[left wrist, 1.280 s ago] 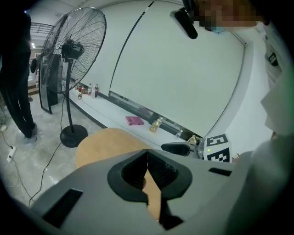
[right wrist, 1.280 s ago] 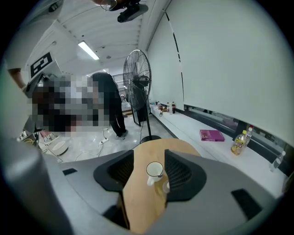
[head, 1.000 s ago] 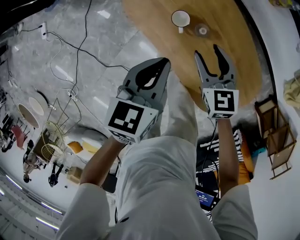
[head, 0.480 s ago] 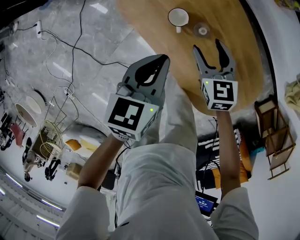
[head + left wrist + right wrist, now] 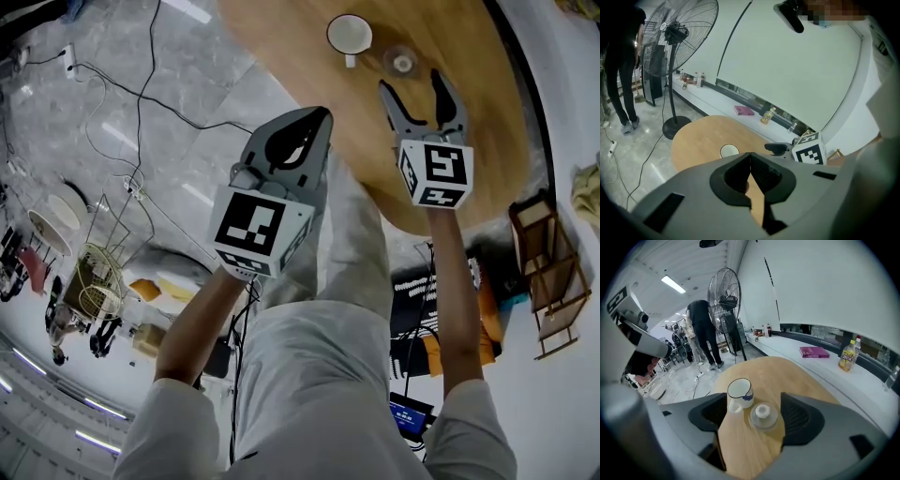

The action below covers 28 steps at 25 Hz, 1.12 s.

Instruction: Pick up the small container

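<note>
Head view, looking steeply down: both of your grippers are held out over the near edge of a round wooden table (image 5: 473,131). Your left gripper (image 5: 324,116) is over the table's left edge, with its fingers together and nothing between them; the left gripper view shows the two tips (image 5: 750,157) meeting in a closed seam.

Your right gripper (image 5: 411,82) points at the far part of the tabletop. Its jaws have just been opening and stand wide apart, gripping nothing. The small container (image 5: 403,62), a shallow clear round dish with a white centre, sits on the table just beyond the right fingertips and apart from them.

Right gripper view: the container (image 5: 763,414) shows through the gap between the open fingers, resting on the wood. A white mug (image 5: 739,392) with a dark rim stands upright just to its left, handle towards you. Beyond the table stand a pedestal fan (image 5: 724,297) and a person in dark clothes (image 5: 702,329). On the ledge along the wall lie a purple book (image 5: 813,351) and a yellow bottle (image 5: 847,357).
</note>
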Tool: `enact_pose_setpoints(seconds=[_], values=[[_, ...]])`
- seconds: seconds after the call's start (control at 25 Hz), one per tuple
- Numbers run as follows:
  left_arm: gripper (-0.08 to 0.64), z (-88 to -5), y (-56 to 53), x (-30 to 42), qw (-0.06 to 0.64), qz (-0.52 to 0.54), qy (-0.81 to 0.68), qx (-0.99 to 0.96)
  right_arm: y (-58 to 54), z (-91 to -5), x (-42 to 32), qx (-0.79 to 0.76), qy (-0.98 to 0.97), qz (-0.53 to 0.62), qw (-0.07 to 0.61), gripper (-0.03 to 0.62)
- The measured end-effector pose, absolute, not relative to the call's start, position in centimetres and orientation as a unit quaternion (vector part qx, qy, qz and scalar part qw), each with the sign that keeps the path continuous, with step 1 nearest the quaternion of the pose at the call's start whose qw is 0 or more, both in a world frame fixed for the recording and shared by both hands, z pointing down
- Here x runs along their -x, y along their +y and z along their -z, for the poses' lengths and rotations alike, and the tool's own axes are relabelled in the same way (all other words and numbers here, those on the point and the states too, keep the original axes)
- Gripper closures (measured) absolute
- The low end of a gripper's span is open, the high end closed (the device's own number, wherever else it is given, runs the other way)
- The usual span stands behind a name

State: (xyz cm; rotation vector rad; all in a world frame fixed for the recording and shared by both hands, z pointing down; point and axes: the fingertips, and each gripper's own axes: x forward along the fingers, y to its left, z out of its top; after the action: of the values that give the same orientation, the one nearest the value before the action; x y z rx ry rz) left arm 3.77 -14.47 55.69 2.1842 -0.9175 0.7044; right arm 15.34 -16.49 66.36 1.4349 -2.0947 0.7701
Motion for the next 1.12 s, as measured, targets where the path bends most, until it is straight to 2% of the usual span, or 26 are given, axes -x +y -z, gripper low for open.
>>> enact_pose_setpoints(seconds=[1.12], values=[[0.540,-61.3,-15.6,-2.6,0.328,-0.281,-0.379,-0.819,-18.3,-77.1,-15.1,-0.526,-0.735,-0.297,0.309,0.199]])
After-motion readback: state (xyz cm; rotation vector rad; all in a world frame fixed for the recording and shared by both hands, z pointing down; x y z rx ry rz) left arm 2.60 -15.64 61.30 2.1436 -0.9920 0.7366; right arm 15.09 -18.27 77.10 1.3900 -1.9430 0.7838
